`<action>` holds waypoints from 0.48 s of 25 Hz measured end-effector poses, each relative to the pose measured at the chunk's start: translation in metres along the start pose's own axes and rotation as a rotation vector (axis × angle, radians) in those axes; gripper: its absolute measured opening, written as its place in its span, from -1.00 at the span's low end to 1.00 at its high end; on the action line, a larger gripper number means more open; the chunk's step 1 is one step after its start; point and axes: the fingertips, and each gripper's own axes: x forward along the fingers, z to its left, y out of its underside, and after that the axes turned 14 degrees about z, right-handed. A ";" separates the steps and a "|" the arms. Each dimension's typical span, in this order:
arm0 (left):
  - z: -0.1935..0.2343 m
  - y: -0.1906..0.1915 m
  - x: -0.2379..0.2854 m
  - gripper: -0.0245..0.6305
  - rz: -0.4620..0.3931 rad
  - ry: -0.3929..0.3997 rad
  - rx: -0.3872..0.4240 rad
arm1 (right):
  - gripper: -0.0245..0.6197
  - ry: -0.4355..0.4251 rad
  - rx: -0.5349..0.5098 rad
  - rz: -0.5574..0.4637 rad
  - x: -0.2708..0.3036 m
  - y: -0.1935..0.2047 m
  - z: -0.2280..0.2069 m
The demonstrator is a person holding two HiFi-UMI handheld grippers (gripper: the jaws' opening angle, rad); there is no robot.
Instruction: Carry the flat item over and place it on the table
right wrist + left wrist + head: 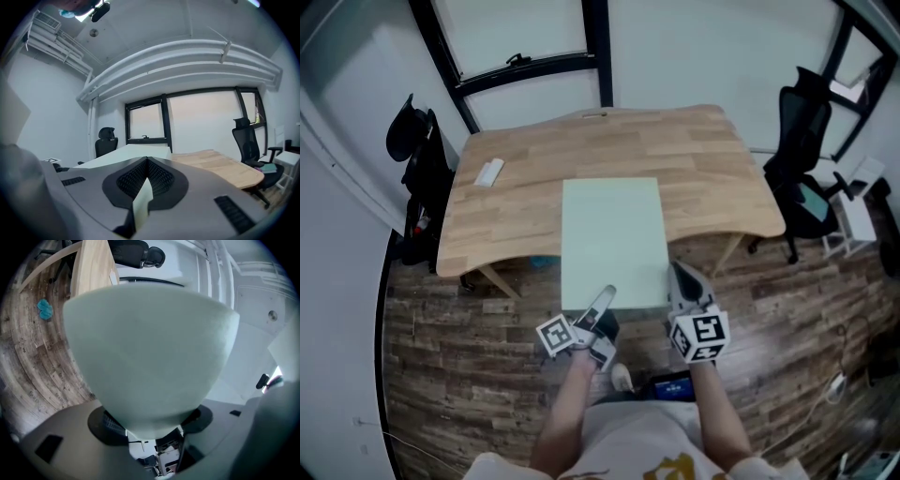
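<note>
A pale green flat board [612, 242] hangs level, its far half over the front of the wooden table [516, 206] and its near half over the floor. My left gripper [598, 314] is shut on the board's near left corner, and my right gripper [680, 281] is shut on its near right corner. In the left gripper view the board [150, 348] fills most of the picture and runs down between the two jaws of the left gripper [154, 430]. In the right gripper view the board's thin edge [142, 199] is pinched between the dark pads of the right gripper [143, 204].
A small white object [488, 172] lies on the table's left part. A black office chair [806, 178] stands to the right of the table, and a dark chair [417, 178] to its left. A blue thing [45, 309] lies on the wood floor under the table.
</note>
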 end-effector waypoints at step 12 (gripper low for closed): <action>0.000 -0.015 0.012 -0.04 -0.010 0.019 -0.009 | -0.93 -0.004 -0.001 0.011 0.014 -0.001 -0.005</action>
